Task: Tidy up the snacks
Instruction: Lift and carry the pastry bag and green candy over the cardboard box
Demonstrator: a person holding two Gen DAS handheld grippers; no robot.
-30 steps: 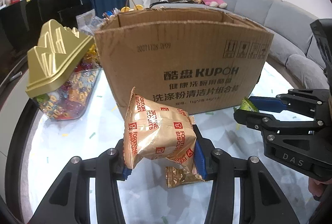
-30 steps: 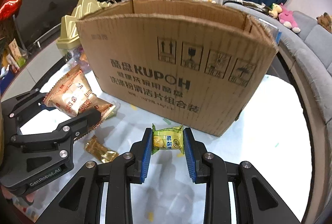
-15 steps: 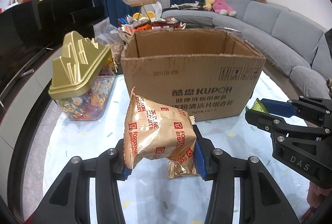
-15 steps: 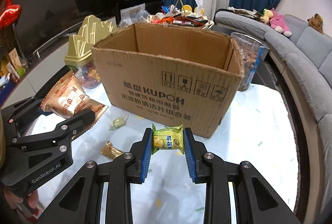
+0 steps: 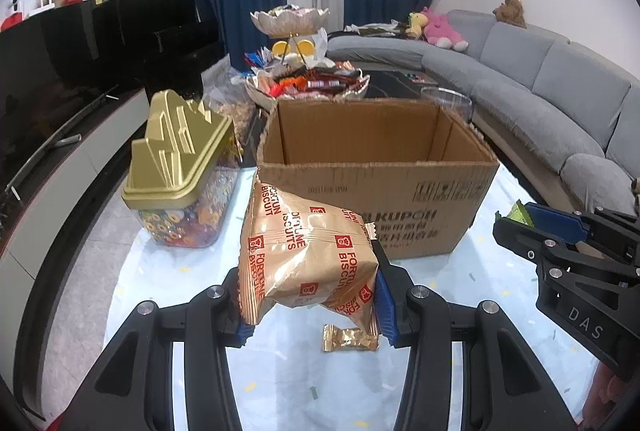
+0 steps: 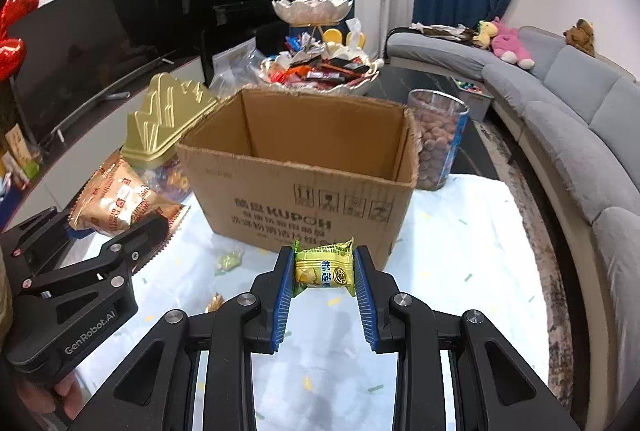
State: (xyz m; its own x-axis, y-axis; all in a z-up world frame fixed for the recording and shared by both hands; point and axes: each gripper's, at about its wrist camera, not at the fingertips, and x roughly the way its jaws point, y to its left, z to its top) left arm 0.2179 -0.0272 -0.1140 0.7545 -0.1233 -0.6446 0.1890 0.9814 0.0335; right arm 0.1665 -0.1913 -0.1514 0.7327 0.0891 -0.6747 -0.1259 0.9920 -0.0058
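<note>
An open cardboard box [image 5: 376, 187] [image 6: 304, 187] stands in the middle of the table, and what shows of its inside is bare. My left gripper [image 5: 312, 295] is shut on a gold biscuit bag [image 5: 304, 255] with red print, held above the table just short of the box's near wall. In the right wrist view this bag [image 6: 120, 203] appears at the left. My right gripper [image 6: 324, 275] is shut on a small yellow-green snack packet [image 6: 324, 267], also raised in front of the box. A small gold candy [image 5: 350, 338] lies on the table under the left gripper.
A clear jar of sweets with a gold lid [image 5: 180, 167] stands left of the box. A tall clear jar of nuts [image 6: 438, 139] is behind its right corner. A tiered dish of snacks [image 6: 320, 67] sits behind. A pale candy [image 6: 228, 260] lies on the table. A grey sofa [image 6: 560, 119] curves along the right.
Both grippers have risen with their snacks still held. The view now looks down over the box's rim into its inside. The small gold candy stays on the table below.
</note>
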